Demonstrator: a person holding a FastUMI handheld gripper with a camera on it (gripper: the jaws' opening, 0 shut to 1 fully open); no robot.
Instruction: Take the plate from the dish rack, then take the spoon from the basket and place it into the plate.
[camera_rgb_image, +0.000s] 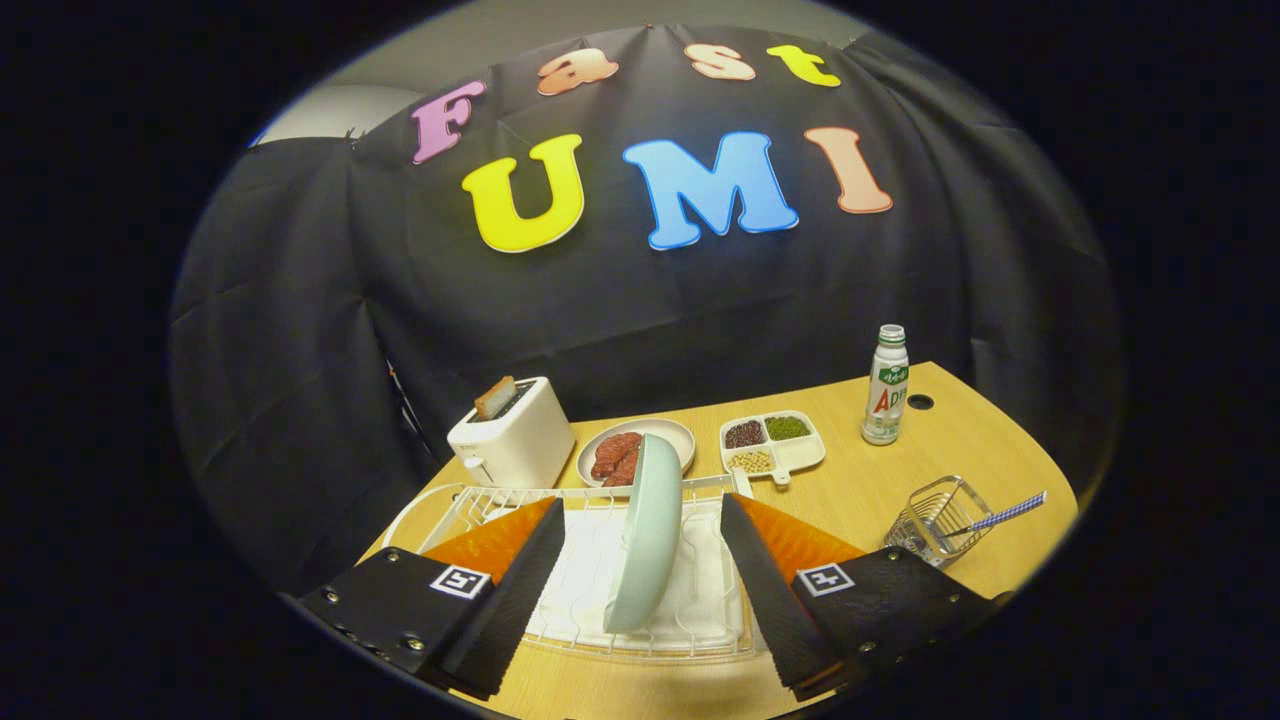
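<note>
A pale green plate (646, 535) stands on edge in the white wire dish rack (470, 500), right between my two fingers. My gripper (640, 525) is open, with a gap on each side of the plate, and neither finger touches it. To the right, beyond the right finger, a small wire basket (935, 520) lies tilted on the table with a spoon's blue-and-white handle (1010, 512) sticking out of it.
Behind the rack stand a white toaster (512, 435) with toast, a plate of red meat (630, 450) and a divided dish of beans (772, 444). A small bottle (886, 385) stands at the back right. Bare wooden table (860, 480) lies between rack and basket.
</note>
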